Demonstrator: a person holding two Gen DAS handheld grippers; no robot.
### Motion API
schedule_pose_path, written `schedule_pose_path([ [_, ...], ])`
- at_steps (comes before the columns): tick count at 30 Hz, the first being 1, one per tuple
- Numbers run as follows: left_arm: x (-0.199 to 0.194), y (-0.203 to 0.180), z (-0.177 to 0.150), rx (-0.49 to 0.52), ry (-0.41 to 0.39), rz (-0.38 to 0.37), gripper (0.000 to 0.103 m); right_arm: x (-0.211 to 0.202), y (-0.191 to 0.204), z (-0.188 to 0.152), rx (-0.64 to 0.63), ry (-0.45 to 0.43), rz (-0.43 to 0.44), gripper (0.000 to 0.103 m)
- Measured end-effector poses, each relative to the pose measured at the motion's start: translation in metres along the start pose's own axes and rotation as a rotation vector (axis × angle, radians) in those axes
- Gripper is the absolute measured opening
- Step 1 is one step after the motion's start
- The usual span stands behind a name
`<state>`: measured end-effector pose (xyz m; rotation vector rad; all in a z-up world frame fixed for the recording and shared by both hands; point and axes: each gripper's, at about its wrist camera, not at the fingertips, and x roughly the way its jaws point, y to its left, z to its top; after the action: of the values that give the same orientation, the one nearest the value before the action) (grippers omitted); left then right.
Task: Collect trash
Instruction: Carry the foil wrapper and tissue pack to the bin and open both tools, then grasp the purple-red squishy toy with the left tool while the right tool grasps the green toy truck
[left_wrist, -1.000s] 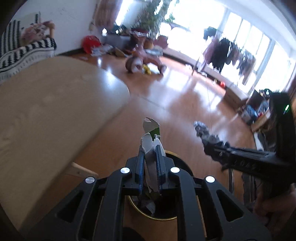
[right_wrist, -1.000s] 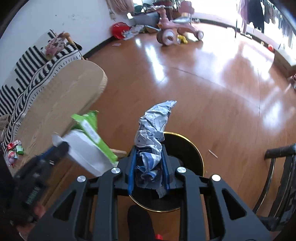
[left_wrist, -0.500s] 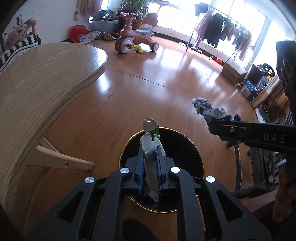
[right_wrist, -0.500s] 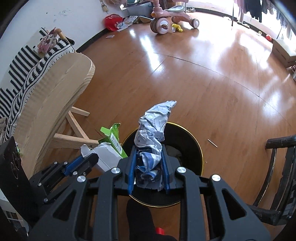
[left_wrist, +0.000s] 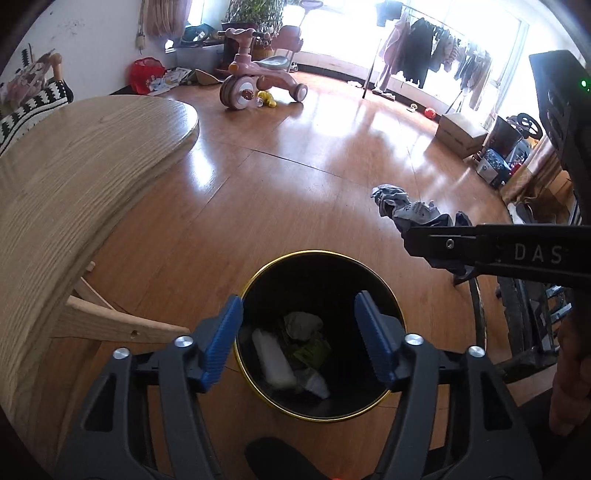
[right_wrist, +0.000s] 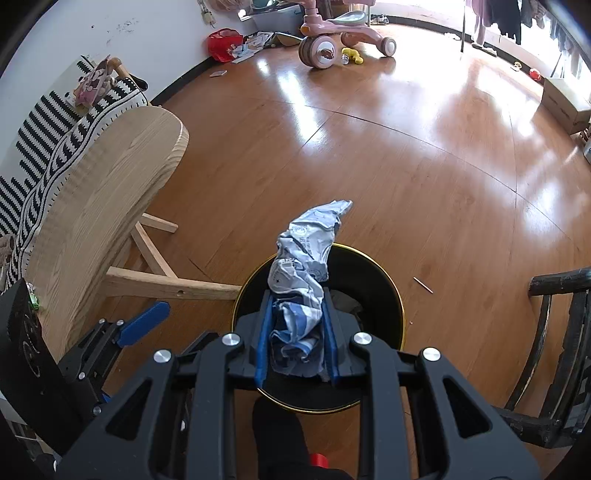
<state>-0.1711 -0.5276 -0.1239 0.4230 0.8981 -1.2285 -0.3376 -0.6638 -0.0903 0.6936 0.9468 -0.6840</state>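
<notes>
A black bin with a gold rim (left_wrist: 314, 252) stands on the wooden floor right under both grippers. My left gripper (left_wrist: 299, 332) hangs over its mouth with the jaws opening and nothing between the blue pads (left_wrist: 225, 339). A white and green carton (left_wrist: 275, 360) lies inside the bin among other scraps. My right gripper (right_wrist: 297, 295) is shut on a crumpled blue and white wrapper (right_wrist: 306, 251) above the bin's rim (right_wrist: 384, 269). The left wrist view shows that wrapper (left_wrist: 406, 208) at the right, beyond the bin.
A light wooden table (left_wrist: 74, 177) with angled legs (right_wrist: 166, 284) stands close on the left. A dark chair (right_wrist: 554, 332) is at the right. A pink tricycle (left_wrist: 255, 85) and a clothes rack (left_wrist: 424, 62) stand far back. A thin stick (right_wrist: 423, 285) lies on the floor.
My left gripper's jaws have come apart and the carton has dropped from them into the bin. That gripper also sank closer to the bin. The right gripper kept still with its wrapper.
</notes>
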Motion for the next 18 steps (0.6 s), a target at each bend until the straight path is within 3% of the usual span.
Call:
schedule_pose_path([
  [7, -0.006, 0.003, 0.002, -0.012, -0.015, 0.013, 0.073, 0.001, 0.000, 0.000, 0.012, 0.006, 0.002, 0.025],
  [8, -0.008, 0.004, 0.002, -0.017, -0.018, 0.014, 0.075, 0.001, 0.000, 0.000, 0.016, 0.007, 0.002, 0.030],
  [11, -0.014, 0.005, 0.003, -0.027, -0.026, 0.021, 0.079, -0.001, -0.003, 0.000, 0.024, -0.007, -0.007, 0.068],
  [18, -0.034, 0.015, 0.005, -0.020, -0.054, 0.035, 0.084, -0.007, 0.005, 0.001, 0.012, -0.031, -0.019, 0.070],
])
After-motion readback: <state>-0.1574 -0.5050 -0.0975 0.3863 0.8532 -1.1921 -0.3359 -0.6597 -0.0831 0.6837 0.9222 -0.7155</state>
